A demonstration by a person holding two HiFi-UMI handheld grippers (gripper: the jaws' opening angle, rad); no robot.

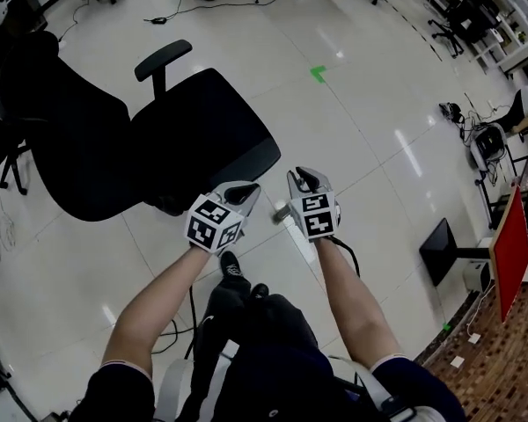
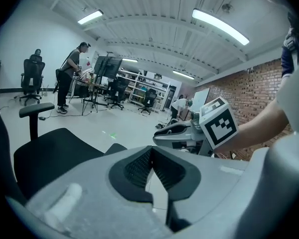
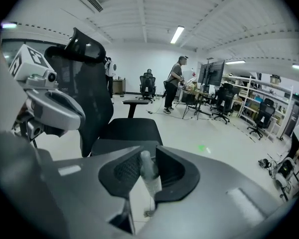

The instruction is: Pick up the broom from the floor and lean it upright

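I am holding one claw in each hand, low in front of me, and the two are staying side by side, near each other but not touching. My right gripper (image 3: 148, 172) is closing its jaws only as far as a thin thing allows: the broom (image 3: 150, 177) is standing between its two pads, and both pads are pressing on the pale handle. The rounded end of the handle is showing just above the pads, and the rest is running down out of them toward the floor (image 1: 361, 121). I am not able to see the brush end in any view. My left gripper (image 2: 150, 156) is keeping its jaws together, the tips are meeting, and nothing is sitting between them, so this claw is carrying nothing. Both claws are pointing away from me and somewhat downward. A black office chair (image 1: 194, 139) is standing upright just beyond the left claw and reaching farther to the left, with its seat nearest to the claws, its high mesh back on the left and one armrest on the far side. Farther away on the pale tiles a small green mark (image 1: 318, 74) is lying. At the right edge a red board (image 1: 511, 253) is standing beside a brick wall (image 2: 249, 93). At the far end of the room a person (image 3: 175, 86) is standing beside desks and more chairs.
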